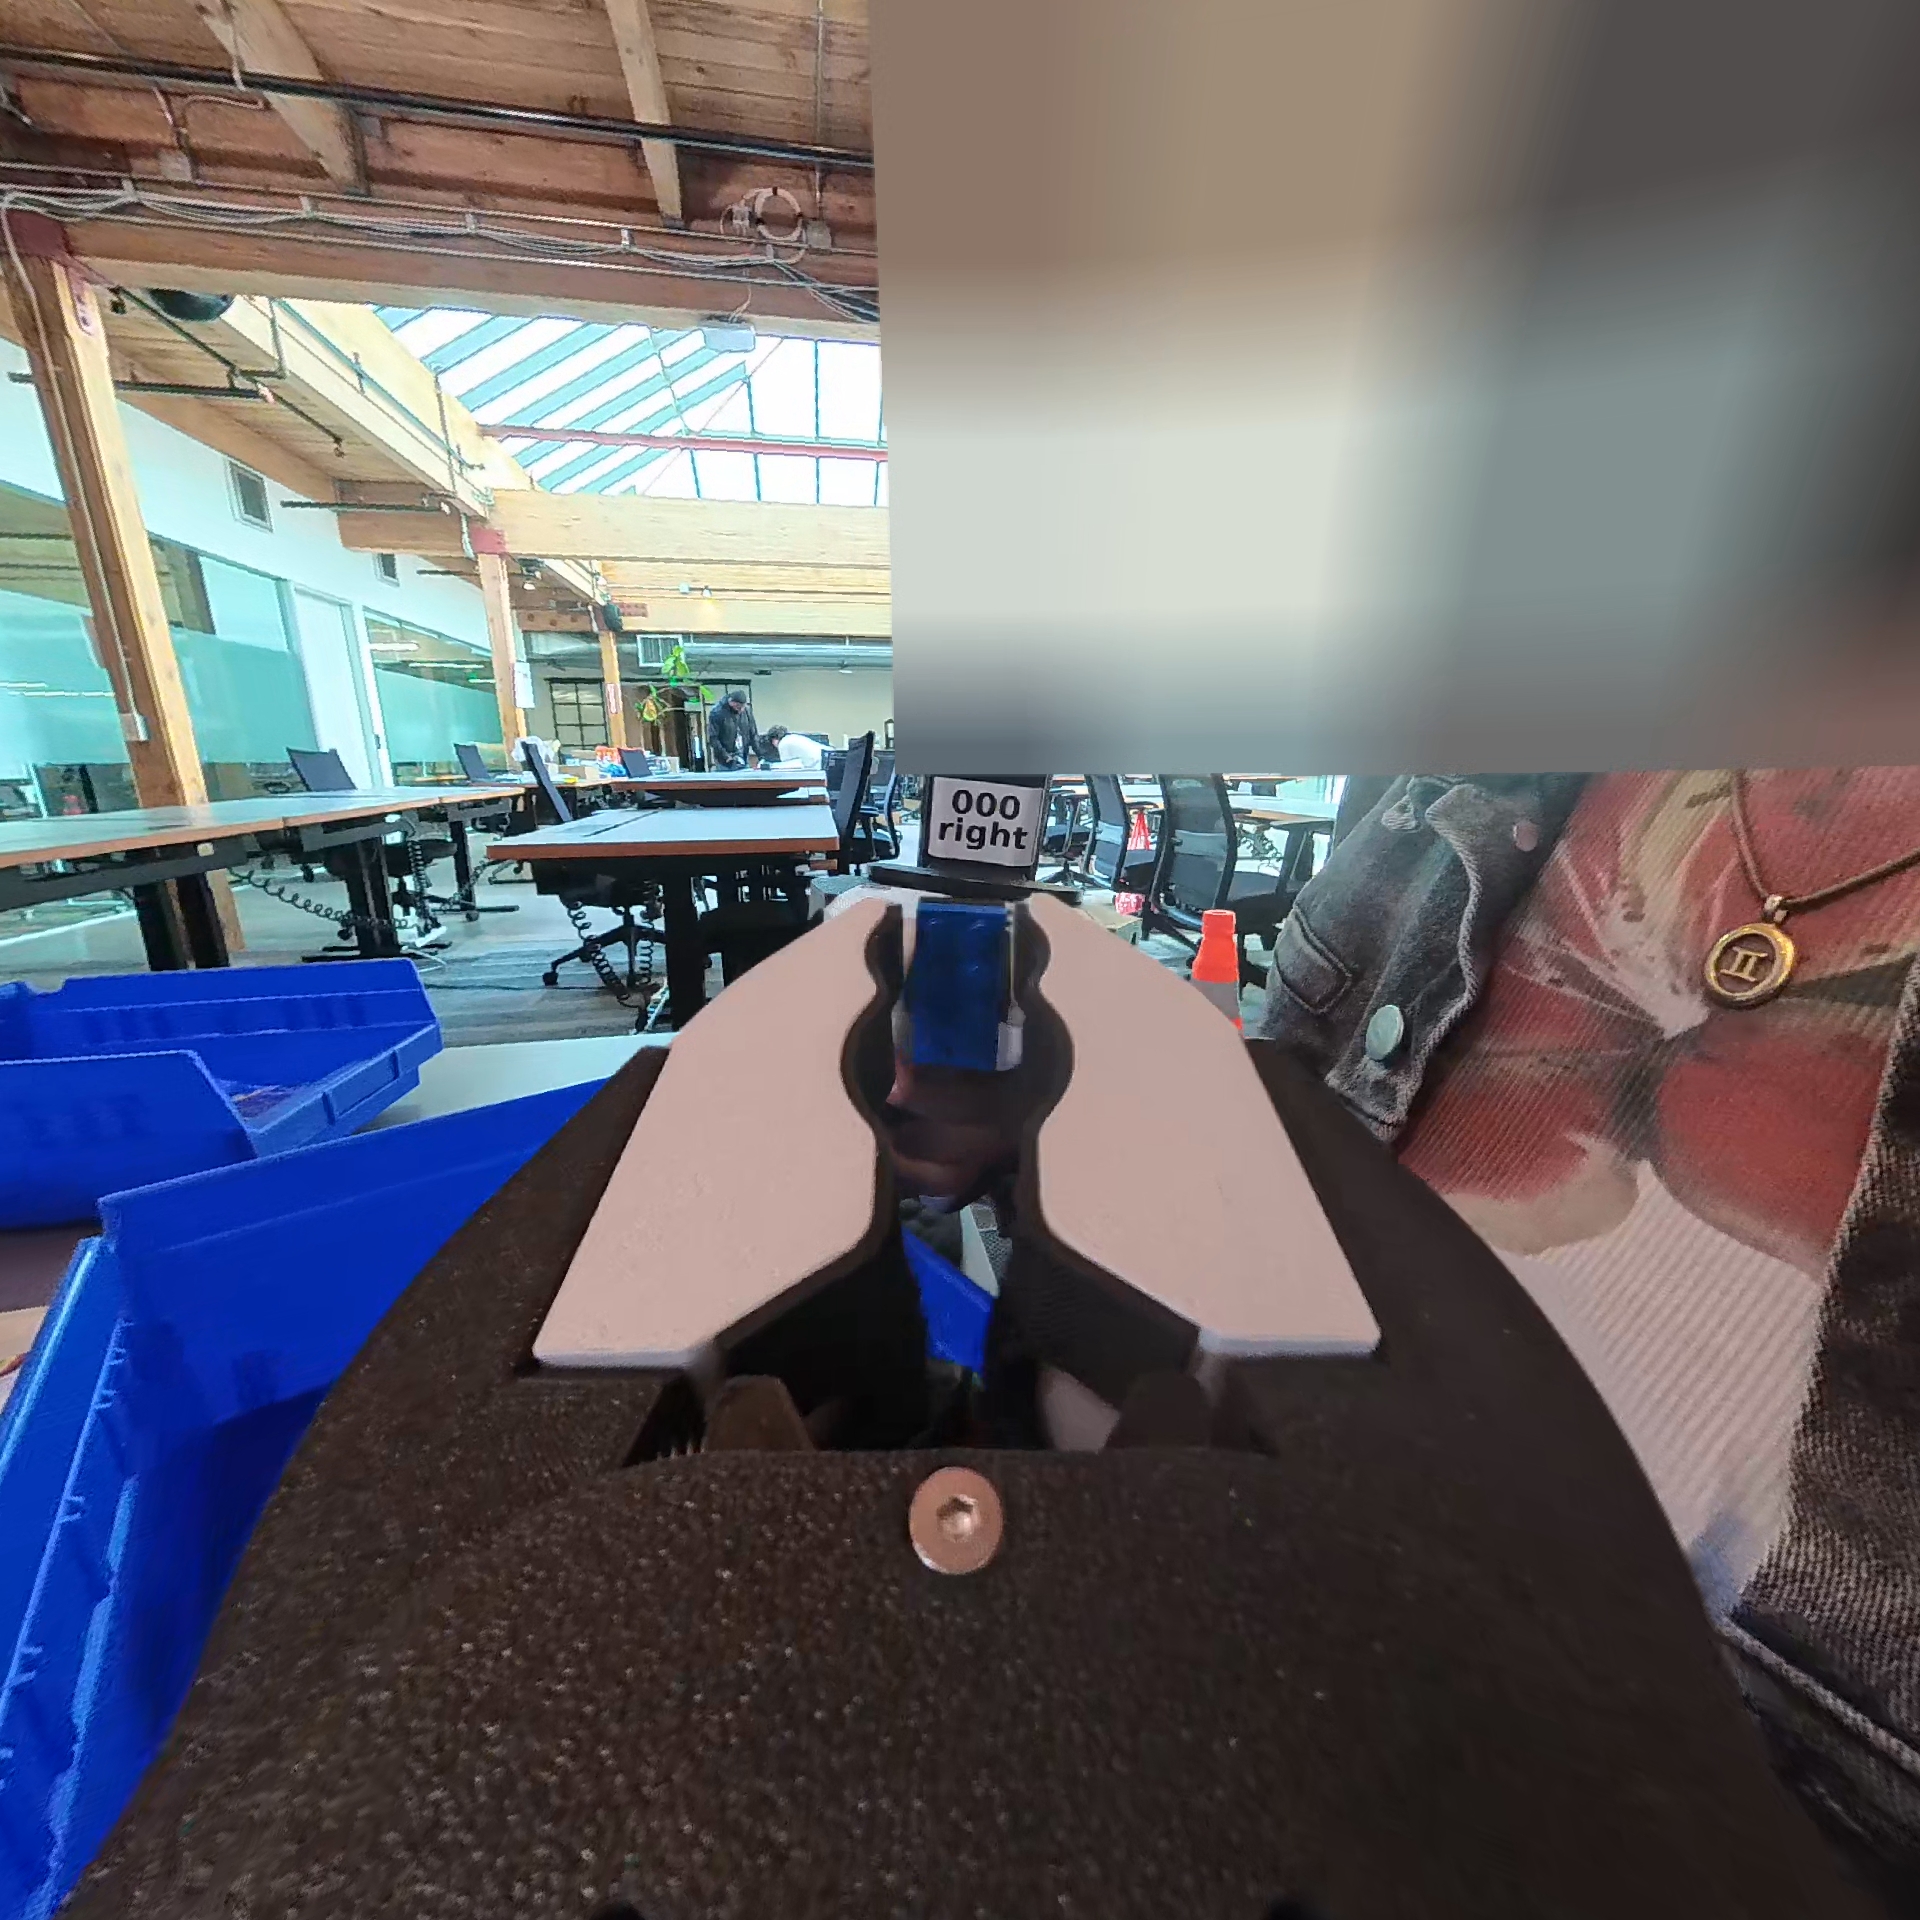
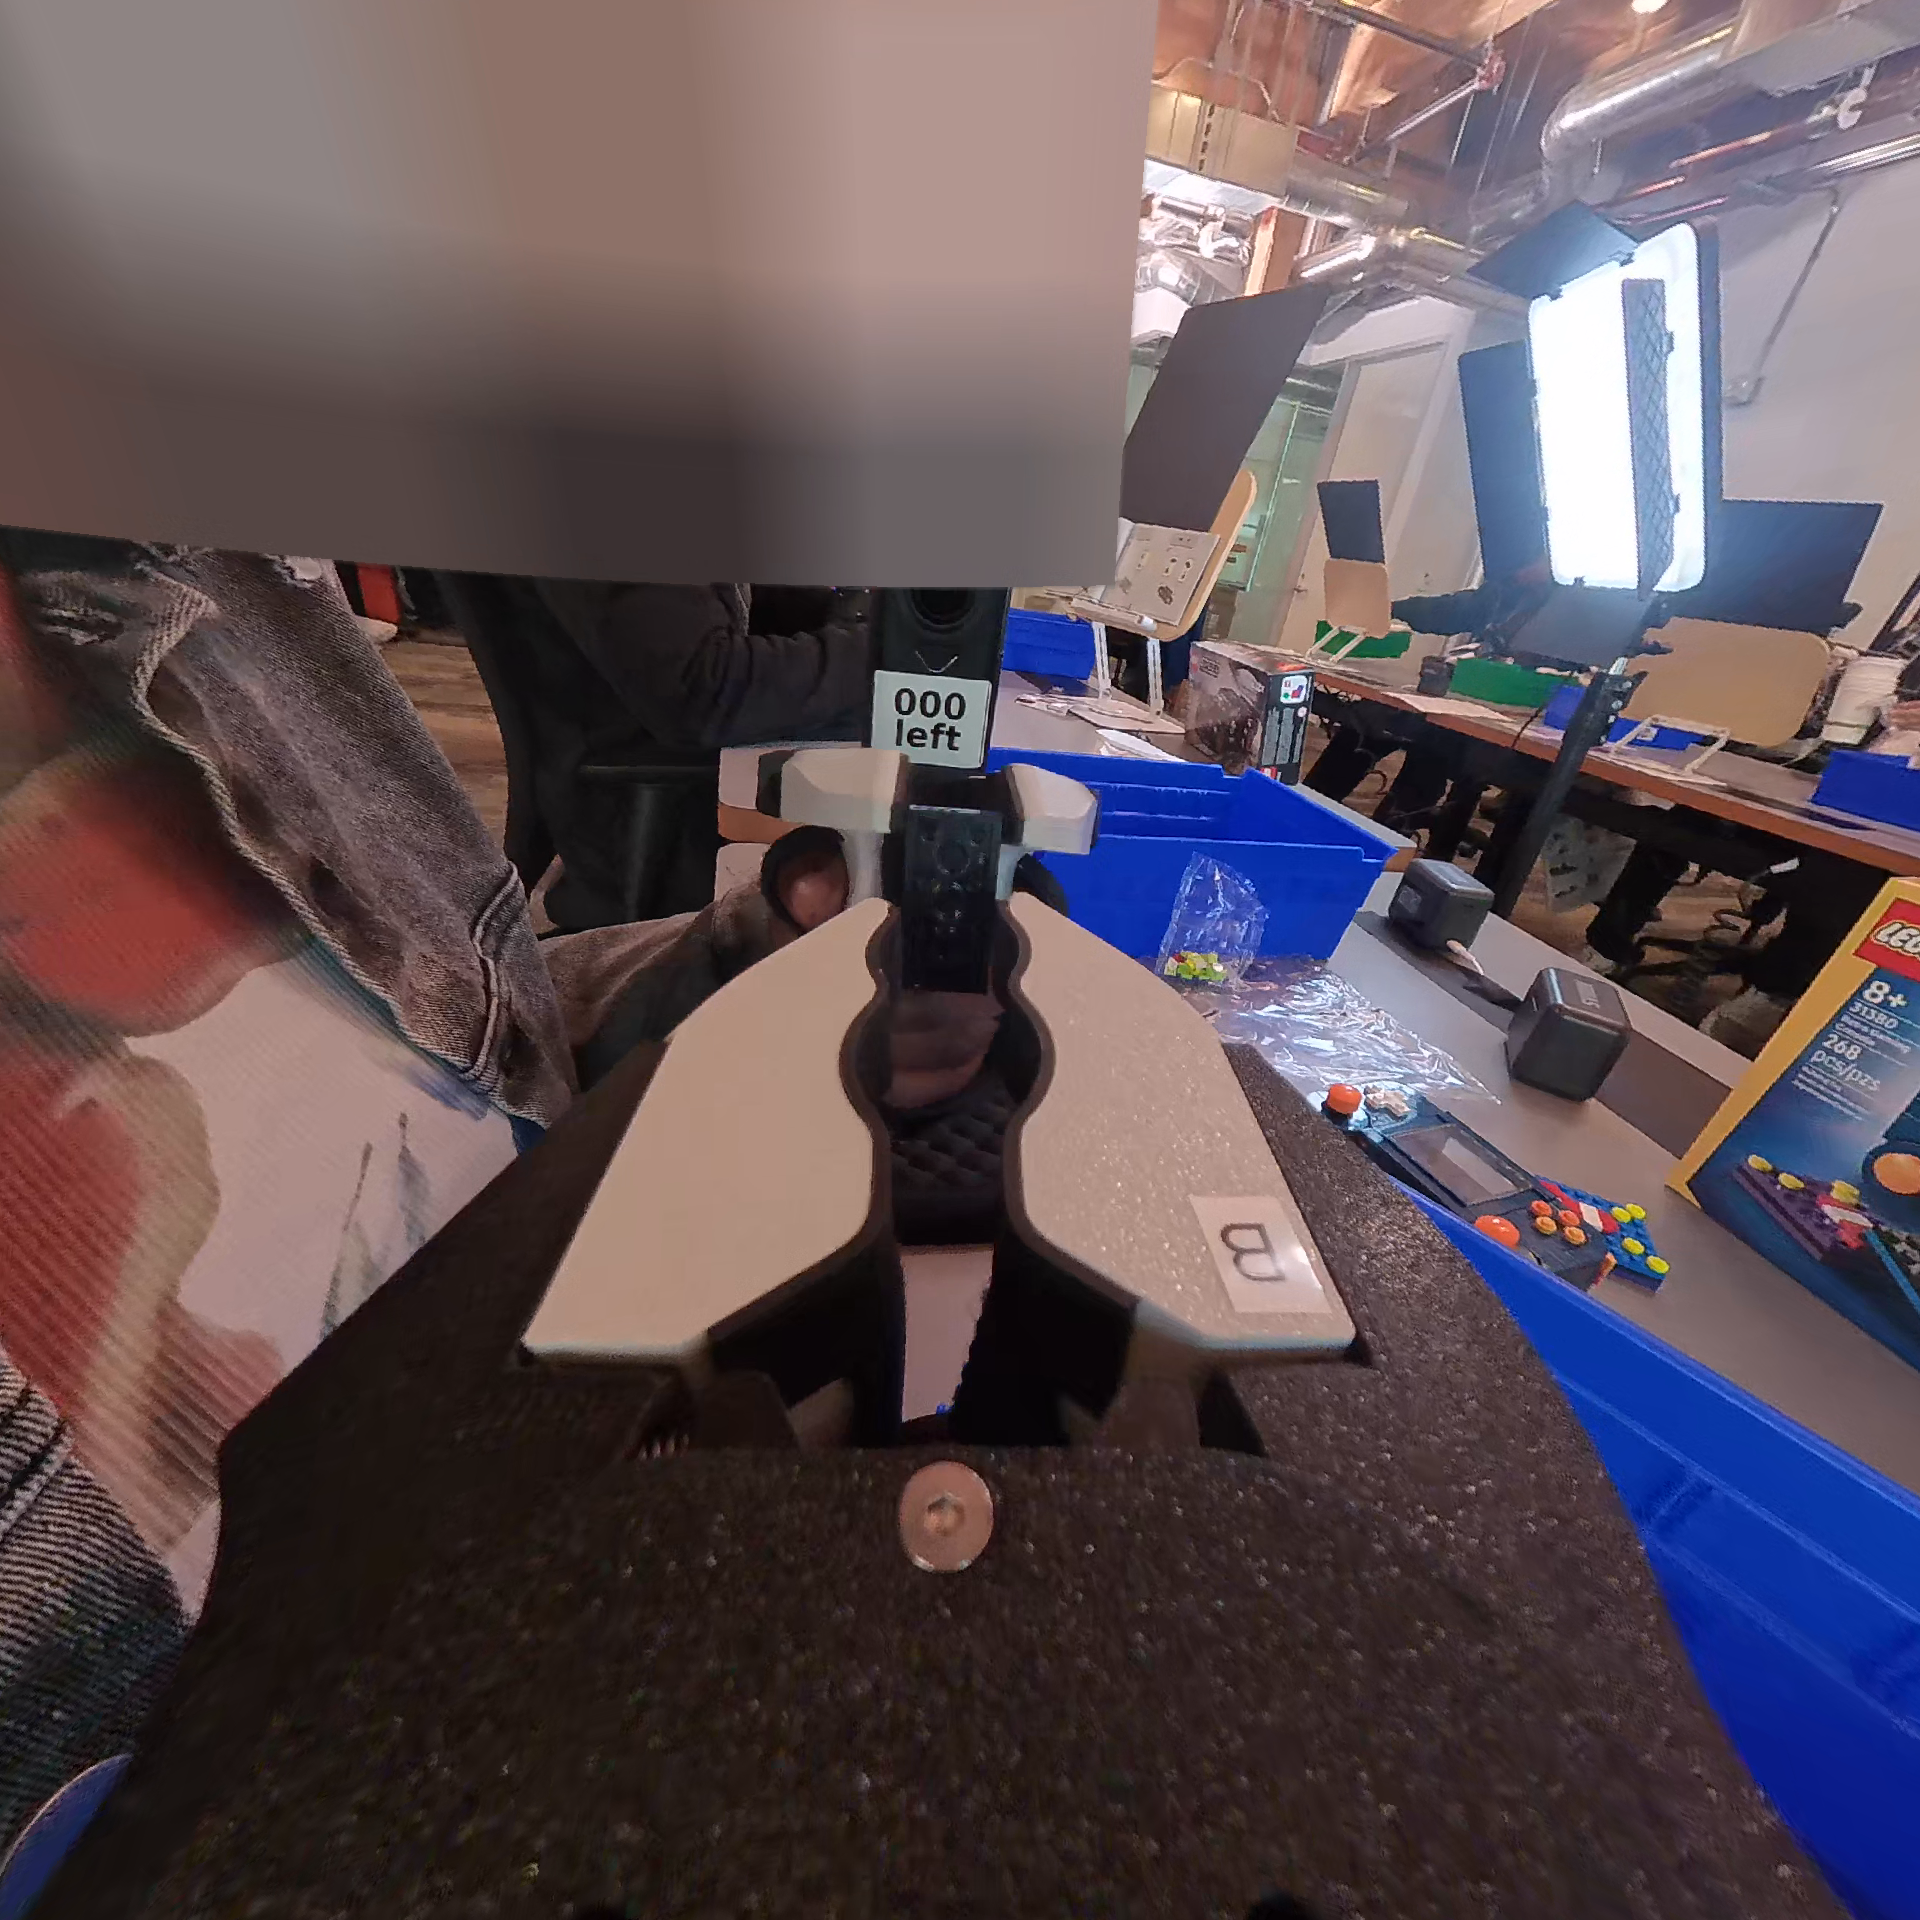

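Observation:
My two grippers are held up in the air, tip to tip, facing each other in front of a person's chest. My left gripper has its jaws nearly closed on a small blue brick plate at the fingertips. The right gripper's body shows just beyond it. My right gripper has its jaws nearly closed on a small black brick piece. The left gripper's white fingers flank that piece from the far side. The blue and black pieces meet between the tips; the joint itself is hidden.
Blue plastic bins stand low at the left, and another blue bin behind the tips. On the grey table lie clear plastic bags, a part-built brick model, a boxed brick set and dark cubes. The person's jacket is close. Less than 4 cm separates the two grippers' tips.

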Action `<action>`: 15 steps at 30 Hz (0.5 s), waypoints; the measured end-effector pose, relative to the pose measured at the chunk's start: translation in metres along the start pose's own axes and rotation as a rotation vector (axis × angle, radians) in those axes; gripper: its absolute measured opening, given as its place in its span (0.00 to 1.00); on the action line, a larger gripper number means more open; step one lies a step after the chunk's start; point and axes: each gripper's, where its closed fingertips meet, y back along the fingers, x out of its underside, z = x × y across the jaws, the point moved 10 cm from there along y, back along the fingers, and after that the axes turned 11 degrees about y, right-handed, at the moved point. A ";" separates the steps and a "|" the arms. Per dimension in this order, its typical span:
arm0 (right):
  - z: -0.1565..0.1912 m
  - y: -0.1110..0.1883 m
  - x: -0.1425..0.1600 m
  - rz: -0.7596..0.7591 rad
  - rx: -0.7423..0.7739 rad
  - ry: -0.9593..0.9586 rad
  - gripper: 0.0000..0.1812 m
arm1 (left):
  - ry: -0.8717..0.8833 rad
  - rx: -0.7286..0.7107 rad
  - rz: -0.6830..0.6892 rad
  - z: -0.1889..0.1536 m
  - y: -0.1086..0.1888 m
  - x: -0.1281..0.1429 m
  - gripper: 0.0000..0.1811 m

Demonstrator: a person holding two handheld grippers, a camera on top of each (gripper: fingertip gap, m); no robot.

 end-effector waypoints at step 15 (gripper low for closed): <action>0.000 0.000 0.001 0.001 -0.008 -0.013 0.09 | -0.003 -0.011 0.023 -0.001 -0.001 0.000 0.10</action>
